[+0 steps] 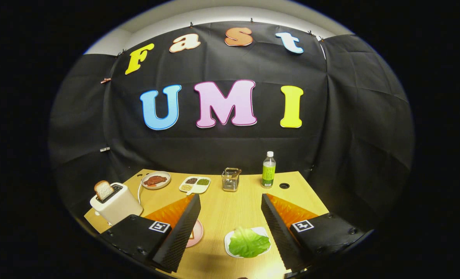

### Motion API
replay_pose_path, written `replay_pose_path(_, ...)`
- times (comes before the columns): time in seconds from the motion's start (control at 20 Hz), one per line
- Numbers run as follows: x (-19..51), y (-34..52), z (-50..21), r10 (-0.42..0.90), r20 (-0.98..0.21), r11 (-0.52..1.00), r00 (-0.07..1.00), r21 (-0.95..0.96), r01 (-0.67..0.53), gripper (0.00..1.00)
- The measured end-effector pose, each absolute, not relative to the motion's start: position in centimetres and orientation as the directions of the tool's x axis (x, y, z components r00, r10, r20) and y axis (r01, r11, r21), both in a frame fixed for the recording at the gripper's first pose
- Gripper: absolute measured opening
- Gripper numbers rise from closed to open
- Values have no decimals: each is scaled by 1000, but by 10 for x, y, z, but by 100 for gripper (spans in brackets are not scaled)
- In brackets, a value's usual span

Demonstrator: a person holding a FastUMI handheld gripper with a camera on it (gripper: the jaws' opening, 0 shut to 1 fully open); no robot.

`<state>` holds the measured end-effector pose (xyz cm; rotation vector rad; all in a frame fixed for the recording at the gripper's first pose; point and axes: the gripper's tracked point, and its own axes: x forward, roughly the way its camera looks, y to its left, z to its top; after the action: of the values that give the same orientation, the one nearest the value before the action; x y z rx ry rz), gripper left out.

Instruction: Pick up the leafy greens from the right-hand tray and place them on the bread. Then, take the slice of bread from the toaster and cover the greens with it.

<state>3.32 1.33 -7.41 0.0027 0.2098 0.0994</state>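
- Because the lettuce leaf (248,242) lay flat and loose on its white tray (261,231), it sat ready to be pinched from above, between the two fingers and closer to the right one.
- The gripper (230,217) was spread wide and held nothing, with both fingers well clear of the leaf; that width looked chosen so the fingers could come down either side of it.
- A pink plate (196,232) peeked out beside the left finger, mostly hidden by it; the bread meant to take the greens was probably on it, though I could not tell.
- The toaster (115,202) stood beyond the left finger at the table's near-left corner, with a slice of bread (103,190) poking up from its slot, likely left raised so it could be grabbed by its top edge later.
- Further back on the wooden table (230,209) sat a plate of meat (156,180), a divided dish of seeds (195,185), a wire basket (230,179) and a green bottle (268,169), all well apart from the leaf and seemingly out of the working path.
- Judging by this, the first step had not yet begun.
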Motion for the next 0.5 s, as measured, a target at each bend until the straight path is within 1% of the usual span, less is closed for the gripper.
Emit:
replay_pose_path(0.25,46,8,-112,103,-295,995,950,17,-103,98)
replay_pose_path(0.5,58,1,-172,105,-446,994,889,34,-100,98)
